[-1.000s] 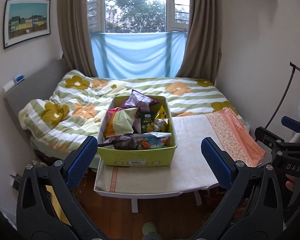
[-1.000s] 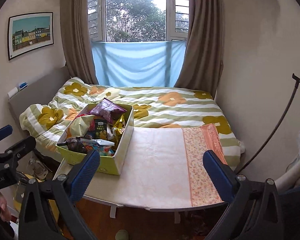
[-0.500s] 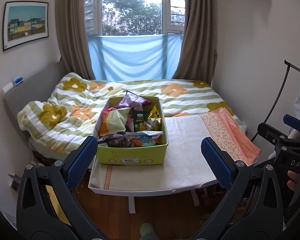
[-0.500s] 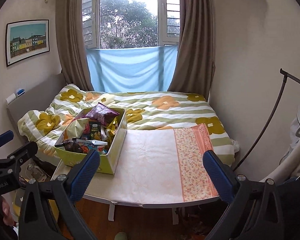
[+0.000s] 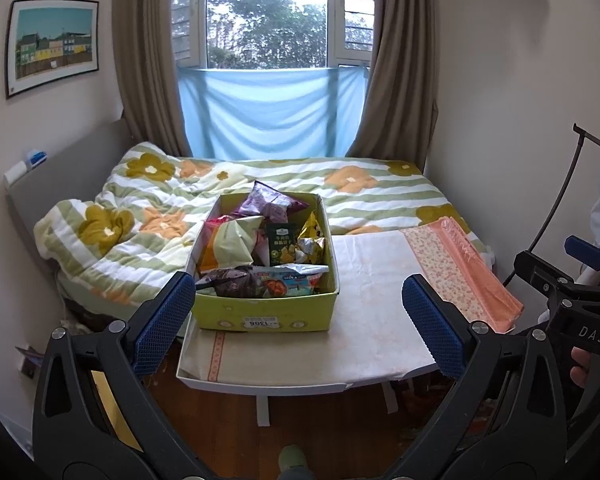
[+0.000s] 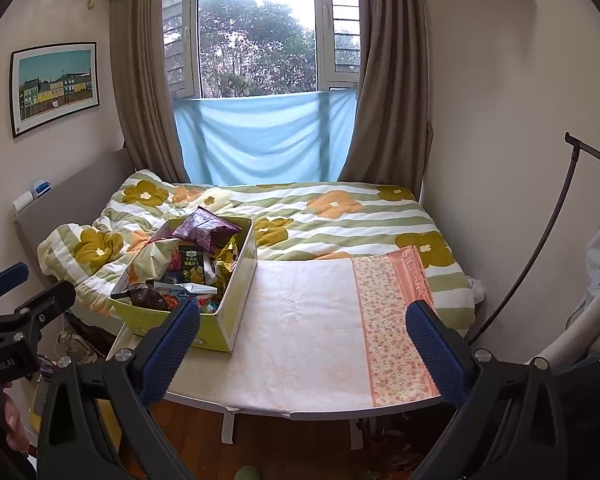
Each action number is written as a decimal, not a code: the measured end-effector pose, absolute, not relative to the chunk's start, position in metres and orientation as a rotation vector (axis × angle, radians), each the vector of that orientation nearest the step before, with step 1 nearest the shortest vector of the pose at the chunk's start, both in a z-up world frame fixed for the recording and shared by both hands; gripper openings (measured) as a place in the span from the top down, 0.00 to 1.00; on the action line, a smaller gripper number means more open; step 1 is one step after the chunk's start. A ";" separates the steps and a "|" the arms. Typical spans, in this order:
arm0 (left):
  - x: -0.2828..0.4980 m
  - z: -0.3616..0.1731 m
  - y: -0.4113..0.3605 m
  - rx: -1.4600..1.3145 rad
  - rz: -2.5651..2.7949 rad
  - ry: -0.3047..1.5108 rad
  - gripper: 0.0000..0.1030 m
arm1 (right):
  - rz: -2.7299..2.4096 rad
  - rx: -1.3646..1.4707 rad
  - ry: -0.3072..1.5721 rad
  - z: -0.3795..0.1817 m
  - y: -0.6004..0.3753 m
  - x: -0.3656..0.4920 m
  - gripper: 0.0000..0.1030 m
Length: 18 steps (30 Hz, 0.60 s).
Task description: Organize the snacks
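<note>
A yellow-green cardboard box (image 5: 265, 314) full of snack bags stands on the left part of a small white table (image 5: 372, 280); it also shows in the right wrist view (image 6: 236, 300). A purple bag (image 5: 266, 202) lies on top at the back, a dark green packet (image 5: 281, 242) in the middle. My left gripper (image 5: 298, 322) is open and empty, held back from the table's front edge. My right gripper (image 6: 306, 346) is open and empty, also short of the table.
The table carries a white cloth with an orange floral strip (image 6: 396, 320) on its right. Behind it is a bed with a flowered quilt (image 5: 148, 216). A black curved stand (image 6: 540, 248) and a wall are on the right. Wooden floor (image 5: 324, 428) lies below.
Both grippers have drawn back and up from the table; the box and table look smaller and farther. Both stay open.
</note>
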<state>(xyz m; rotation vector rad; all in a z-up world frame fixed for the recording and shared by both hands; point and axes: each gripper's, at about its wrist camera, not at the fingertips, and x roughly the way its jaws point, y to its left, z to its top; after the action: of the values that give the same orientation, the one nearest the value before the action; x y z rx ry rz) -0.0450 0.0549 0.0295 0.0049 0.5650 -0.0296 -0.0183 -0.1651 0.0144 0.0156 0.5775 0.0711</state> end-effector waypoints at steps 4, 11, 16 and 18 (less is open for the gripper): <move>-0.045 0.029 0.054 0.005 -0.028 0.563 0.00 | 0.071 0.015 0.577 0.014 -0.165 -0.018 0.01; -0.043 0.028 0.053 0.003 -0.023 0.572 0.00 | 0.076 0.014 0.582 0.014 -0.164 -0.019 0.01; -0.043 0.027 0.053 0.002 -0.020 0.575 0.00 | 0.080 0.014 0.583 0.014 -0.162 -0.019 0.01; -0.043 0.027 0.053 0.002 -0.017 0.575 0.00 | 0.079 0.014 0.583 0.014 -0.162 -0.019 0.01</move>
<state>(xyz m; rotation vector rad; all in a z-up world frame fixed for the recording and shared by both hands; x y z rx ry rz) -0.0426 0.0525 0.0273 0.0017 0.5752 -0.0168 -0.0194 -0.1621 0.0138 0.0136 0.5834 0.0789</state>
